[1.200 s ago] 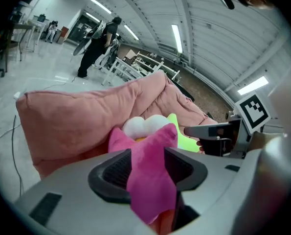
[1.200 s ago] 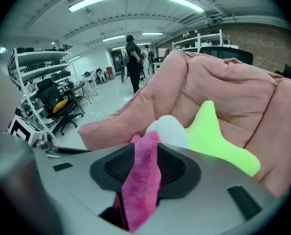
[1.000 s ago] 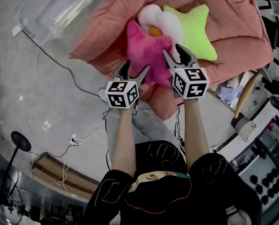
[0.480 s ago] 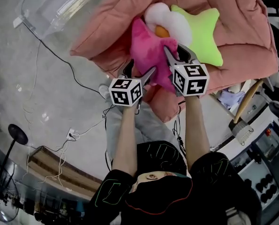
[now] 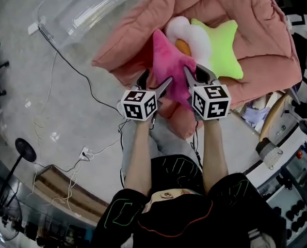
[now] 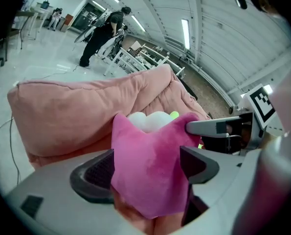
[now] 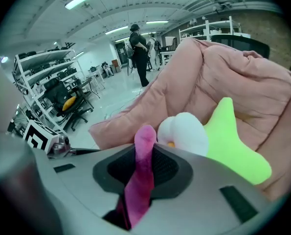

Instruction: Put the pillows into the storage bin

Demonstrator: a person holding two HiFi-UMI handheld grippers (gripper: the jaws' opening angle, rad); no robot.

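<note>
The clear storage bin (image 5: 86,9) lies on the floor at eleven o'clock from the grippers. Both bare forearms reach straight ahead, side by side. The left gripper (image 5: 154,80) stands wide, with a corner of the pink star pillow (image 5: 168,61) between its jaws. The right gripper (image 5: 198,72) is closing, pinching that pillow's thin edge. The pillow rests on the salmon cushion (image 5: 230,9).

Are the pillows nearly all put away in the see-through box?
Nothing is away yet: the clear bin looks empty. In hand: the right gripper is closing on an edge of the pink pillow, and a corner sits between the open jaws of the left gripper. Left: that one, then the white pillow and green pillow, lying on the pink cushion.
</note>
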